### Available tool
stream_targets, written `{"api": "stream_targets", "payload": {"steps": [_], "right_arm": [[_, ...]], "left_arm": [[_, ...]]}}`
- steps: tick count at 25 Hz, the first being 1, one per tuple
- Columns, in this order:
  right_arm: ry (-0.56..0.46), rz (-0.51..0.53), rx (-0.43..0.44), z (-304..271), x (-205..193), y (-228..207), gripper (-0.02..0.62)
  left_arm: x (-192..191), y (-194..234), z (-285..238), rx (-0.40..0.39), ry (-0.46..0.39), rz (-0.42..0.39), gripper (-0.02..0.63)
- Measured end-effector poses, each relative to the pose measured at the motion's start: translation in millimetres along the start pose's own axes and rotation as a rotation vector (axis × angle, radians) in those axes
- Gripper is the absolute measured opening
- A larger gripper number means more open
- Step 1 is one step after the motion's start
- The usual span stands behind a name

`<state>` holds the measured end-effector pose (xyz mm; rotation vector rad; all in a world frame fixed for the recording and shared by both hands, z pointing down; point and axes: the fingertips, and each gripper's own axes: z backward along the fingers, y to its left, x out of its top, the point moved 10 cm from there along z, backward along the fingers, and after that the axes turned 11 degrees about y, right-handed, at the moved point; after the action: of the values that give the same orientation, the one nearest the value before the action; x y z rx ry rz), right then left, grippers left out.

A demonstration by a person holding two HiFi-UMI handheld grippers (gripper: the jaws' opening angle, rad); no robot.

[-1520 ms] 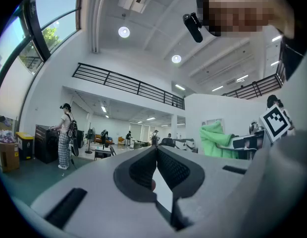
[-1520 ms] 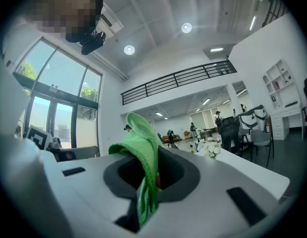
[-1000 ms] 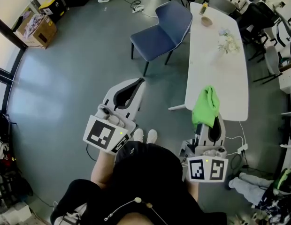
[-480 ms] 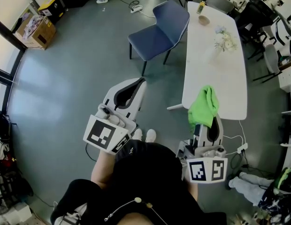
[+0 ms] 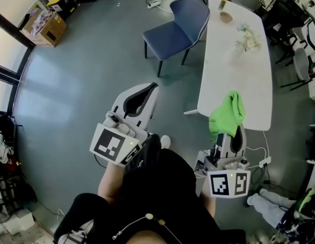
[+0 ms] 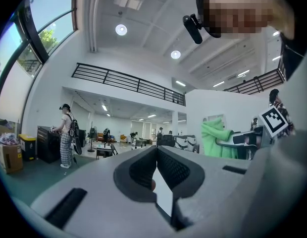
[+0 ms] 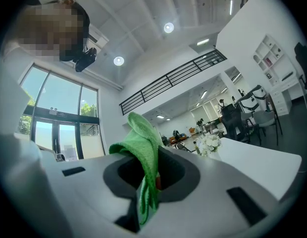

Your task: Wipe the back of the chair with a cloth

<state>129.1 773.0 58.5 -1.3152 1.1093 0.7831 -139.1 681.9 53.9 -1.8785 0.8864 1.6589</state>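
Observation:
A blue chair (image 5: 179,25) stands on the grey floor at the top of the head view, its back next to the white table (image 5: 239,65). My right gripper (image 5: 233,122) is shut on a green cloth (image 5: 227,114), which sticks up out of its jaws; in the right gripper view the green cloth (image 7: 143,152) hangs bunched between them. My left gripper (image 5: 143,90) is shut with nothing in it and points up; the left gripper view shows its jaws pressed together. Both grippers are held close to the person's body, well short of the chair.
On the table stand a bunch of white flowers (image 5: 246,38), a small bowl (image 5: 226,17) and a bottle (image 5: 223,3). Cardboard boxes (image 5: 41,24) sit by the window at top left. More chairs (image 5: 294,60) crowd the right side. A cable and power strip (image 5: 263,161) lie near my right gripper.
The view has shifted slightly; the chair and table sit a little lower and to the right in the frame. The right gripper with the cloth has moved a touch right. Both grippers stay shut.

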Motion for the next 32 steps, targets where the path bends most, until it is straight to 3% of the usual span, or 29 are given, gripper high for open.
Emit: {"api": "stream_targets", "payload": {"steps": [17,27,32], "right_arm": [[0.024,-0.005,-0.014,-48,4,-23,0.048],[0.042,0.028,-0.014,-133,13,-13,0.048],[0.045,0.05,-0.019,-175,20,-3,0.048]], "left_arm": [[3,26,-56,-0.015,0.017,0.007,0.006],[14,94,-109,-0.054,-0.017,0.064,0.006],[24,129,-130,-0.066,-0.004,0.043,0.005]]}}
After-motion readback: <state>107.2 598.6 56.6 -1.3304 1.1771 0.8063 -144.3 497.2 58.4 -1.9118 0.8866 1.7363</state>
